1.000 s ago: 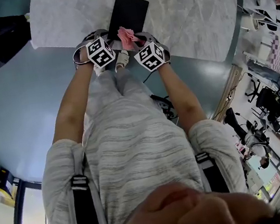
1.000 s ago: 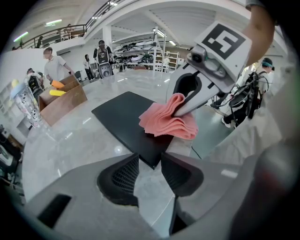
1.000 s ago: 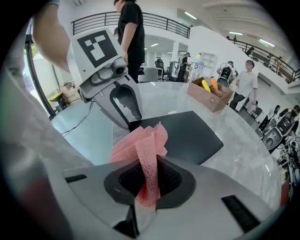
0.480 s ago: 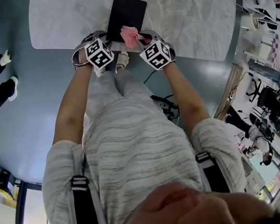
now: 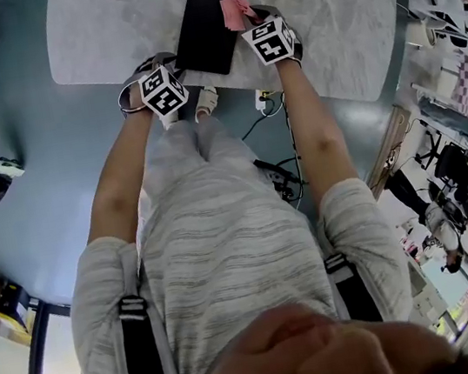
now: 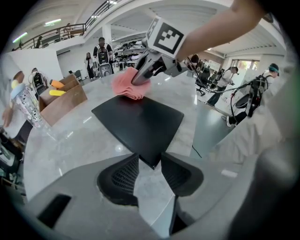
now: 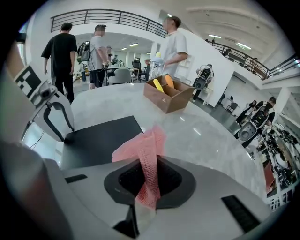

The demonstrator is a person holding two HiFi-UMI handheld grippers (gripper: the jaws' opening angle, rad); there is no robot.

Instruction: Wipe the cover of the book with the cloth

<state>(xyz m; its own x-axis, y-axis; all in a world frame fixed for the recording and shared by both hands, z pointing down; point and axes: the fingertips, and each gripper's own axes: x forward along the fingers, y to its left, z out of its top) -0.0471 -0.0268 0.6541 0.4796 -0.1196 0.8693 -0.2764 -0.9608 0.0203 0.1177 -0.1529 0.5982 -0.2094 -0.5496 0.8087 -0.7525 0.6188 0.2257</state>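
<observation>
**Bench.** The bench [image 5: 323, 27] has a pale marbled top with rounded corners.

**Book.** The book [image 5: 202, 32] lies flat on the bench close to its near edge and is turned at an angle to that edge. One corner points at the near edge. The cover is plain matte black, with no print or picture visible. It is rectangular with square corners and shows only a faint sheen in the left gripper view.

**Cloth.** The cloth [image 7: 145, 159] is pink, with an open mesh weave, and is bunched into loose folds. It sits at the book's far right corner, on the side towards the far edge of the bench. In the left gripper view it touches that corner.

**Right claw.** The right claw [image 7: 149, 161] is closed on the cloth. A strip of cloth is pinched between the pads, and the free end stands up beyond the tips.

**Left claw.** The left claw [image 6: 150, 156] has its jaws standing apart. The book's near corner lies between them, and the tips meet its two edges. It cannot be told whether the pads press on it.

**Other items.** A brown cardboard box [image 7: 168, 96] holding yellow and orange items stands near the far edge of the bench, well apart from the book.
</observation>
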